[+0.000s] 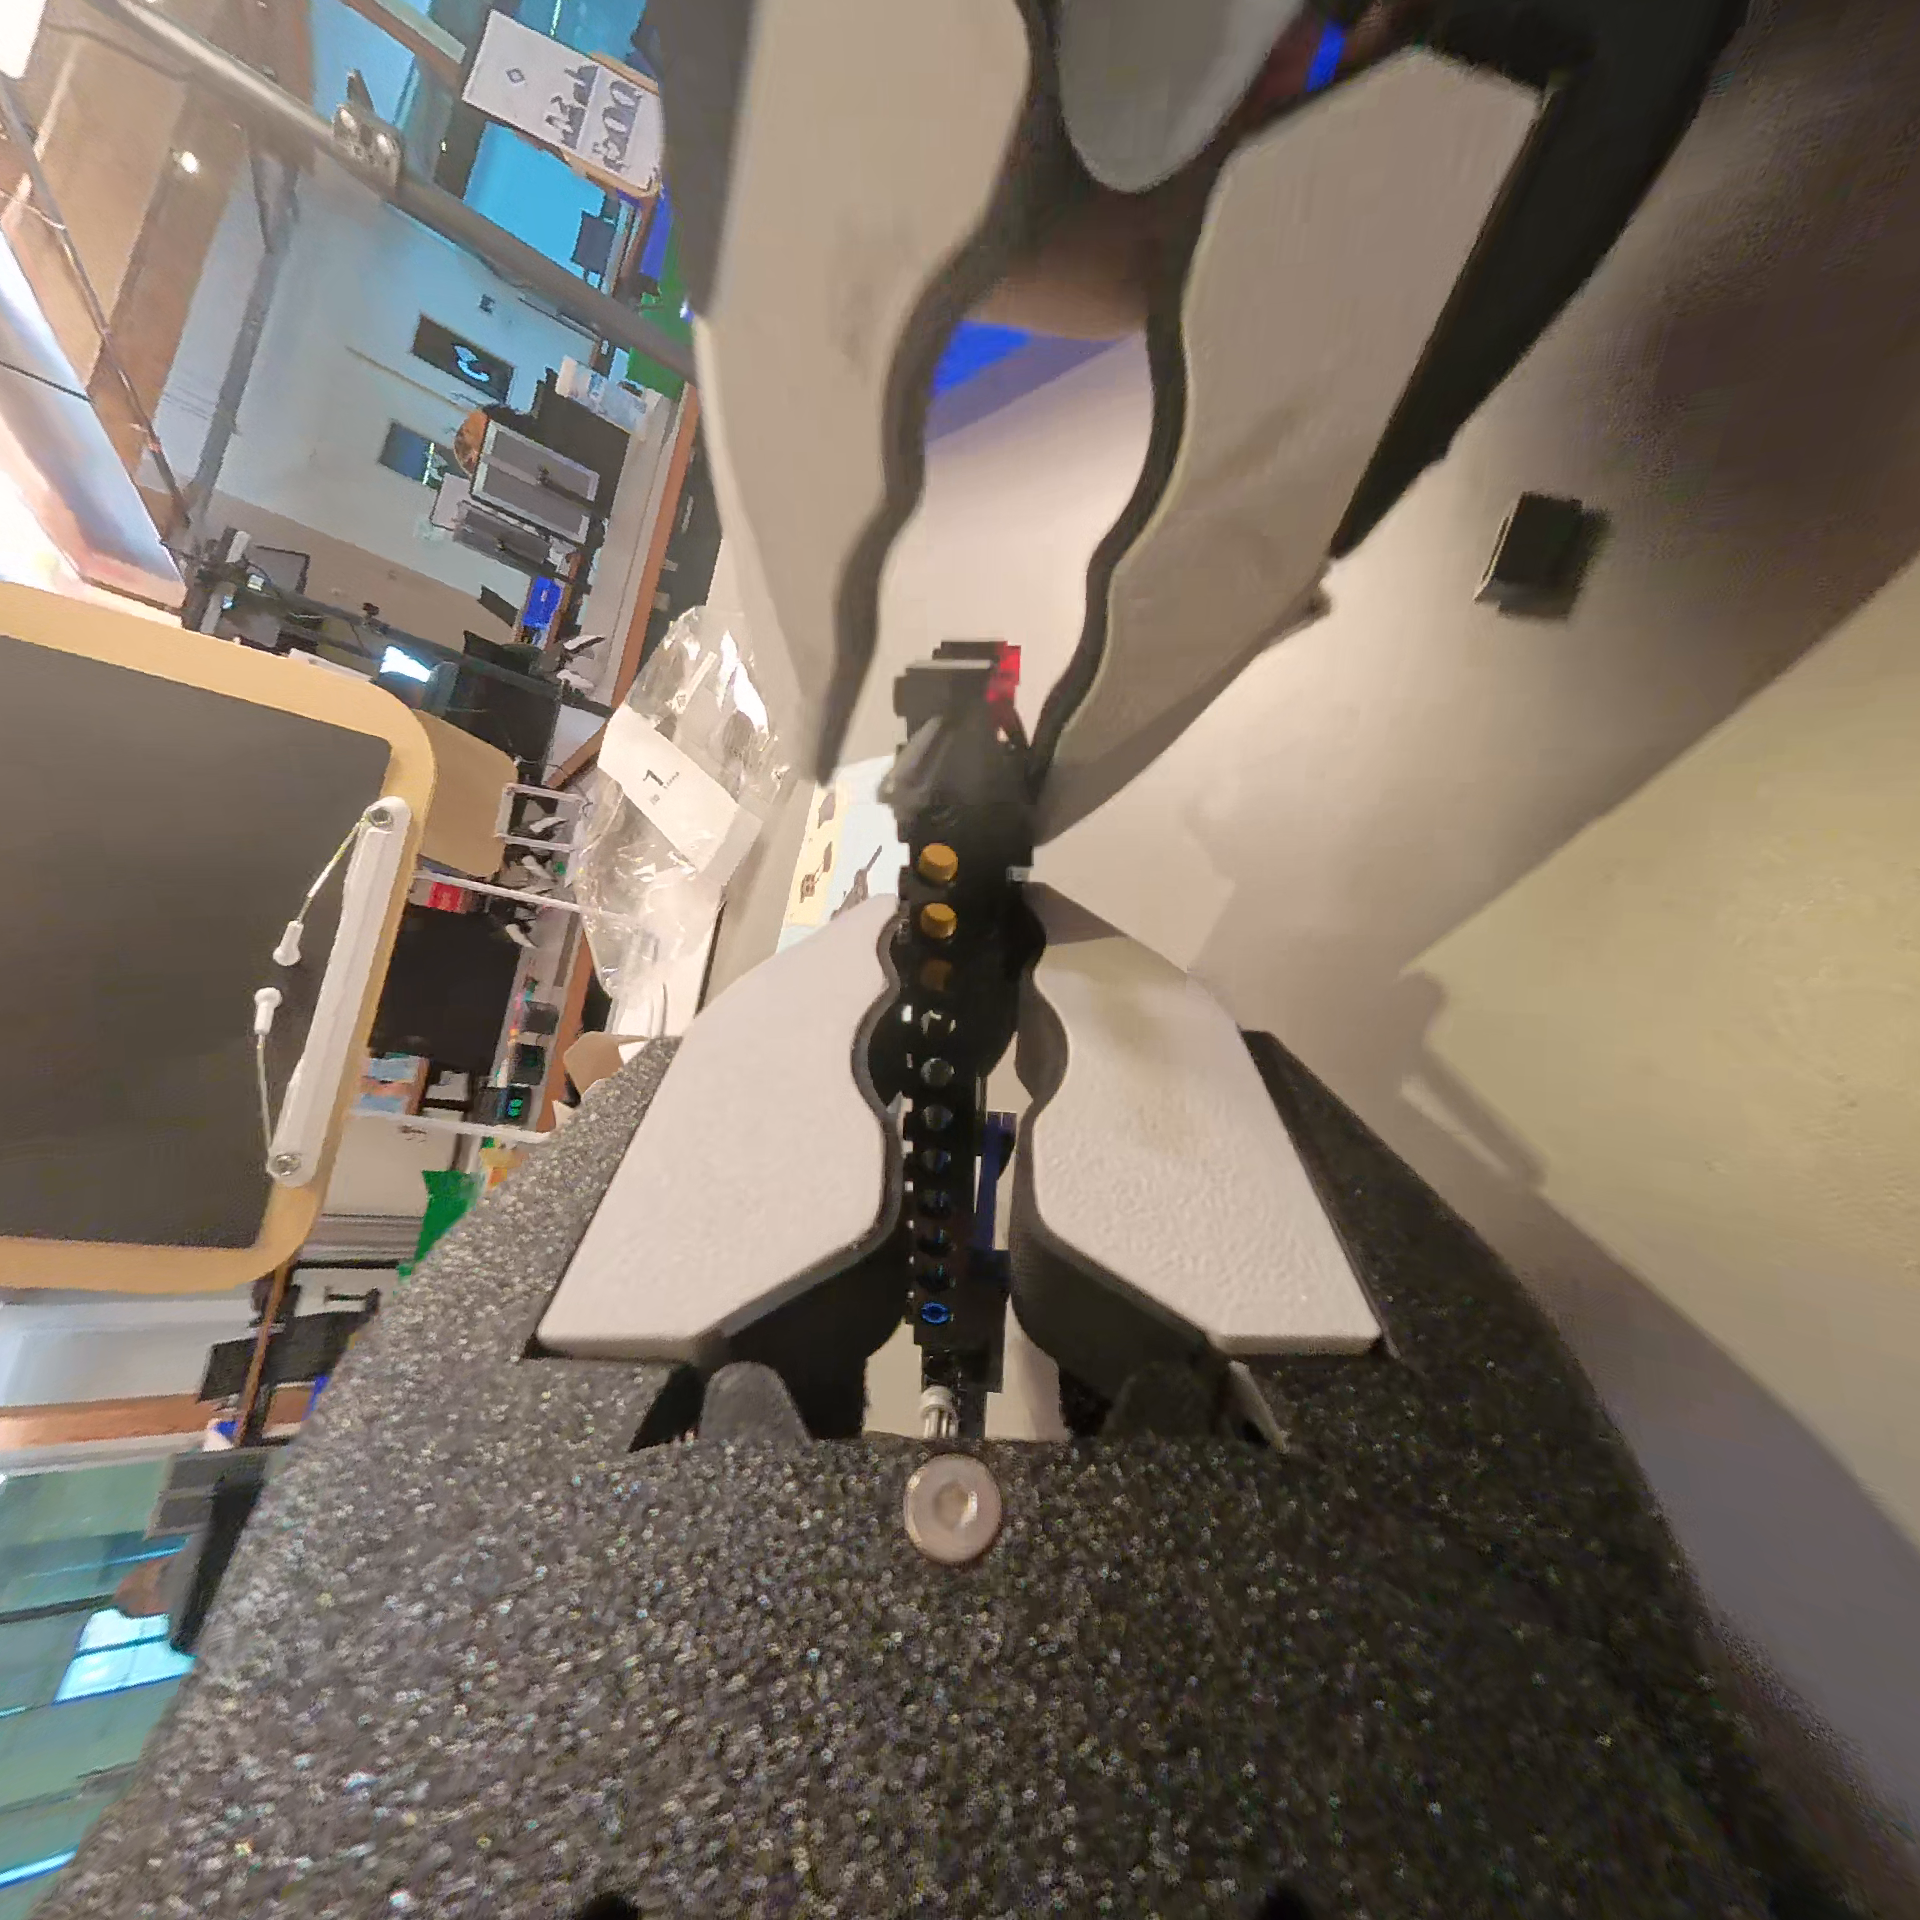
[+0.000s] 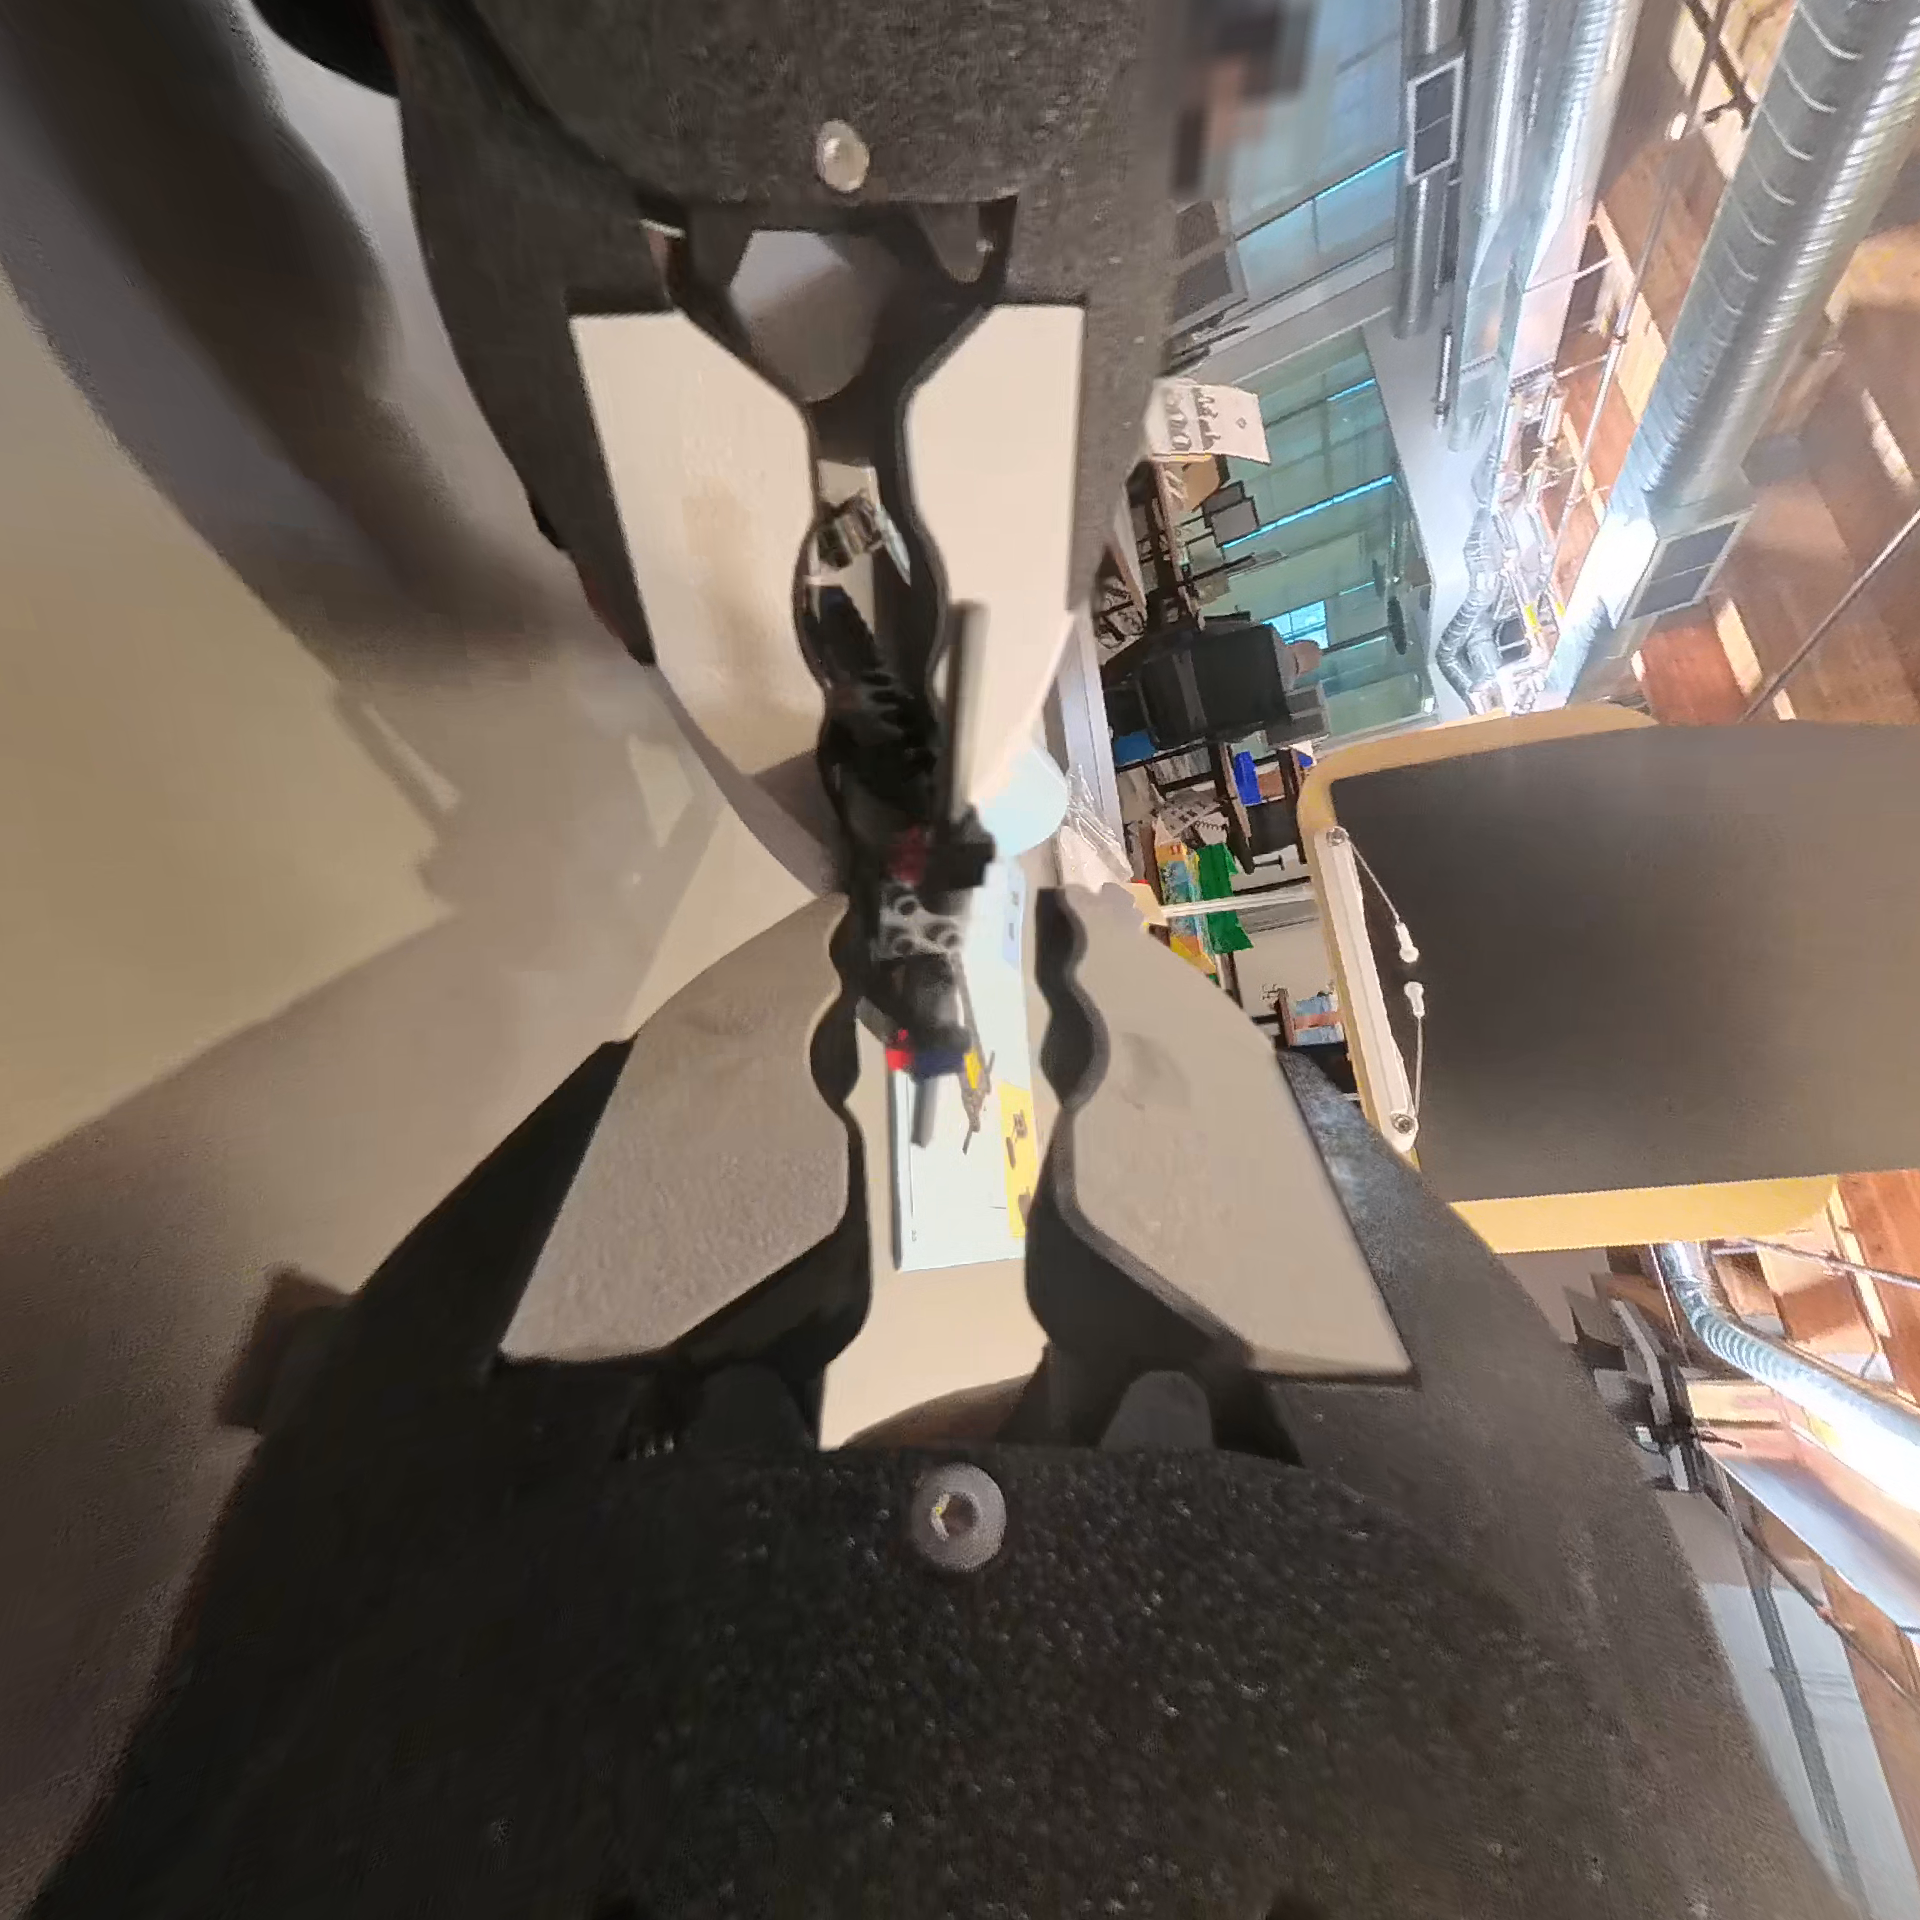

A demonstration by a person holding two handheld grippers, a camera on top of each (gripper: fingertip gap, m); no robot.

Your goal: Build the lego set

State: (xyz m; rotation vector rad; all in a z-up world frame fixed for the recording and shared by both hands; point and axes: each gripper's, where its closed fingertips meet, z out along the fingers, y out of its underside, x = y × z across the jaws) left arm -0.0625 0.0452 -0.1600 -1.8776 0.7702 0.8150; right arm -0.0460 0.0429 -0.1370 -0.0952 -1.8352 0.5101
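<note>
My left gripper (image 1: 961, 956) is shut on a black toy-brick assembly (image 1: 956, 810), a long holed beam with tan pins and a red piece at its far end. It holds the assembly in the air over a pale table (image 1: 1351, 727). My right gripper (image 1: 940, 748) comes from the opposite side, its fingers spread around the far end. In the right wrist view the assembly (image 2: 904, 935) lies against my right gripper's (image 2: 940, 914) left finger (image 2: 727, 1091). The right finger (image 2: 1143, 1091) stands clear of it, so that gripper is open. The left gripper (image 2: 920, 831) shows opposite, clamped on the assembly.
A printed instruction sheet (image 2: 956, 1174) lies on the table below the grippers. A clear plastic bag (image 1: 675, 790) lies beside it. A black board with a wooden rim (image 1: 156, 935) stands at the table's side. A small black object (image 1: 1538, 561) lies farther off on the table. The tips of both grippers are at nearly the same place.
</note>
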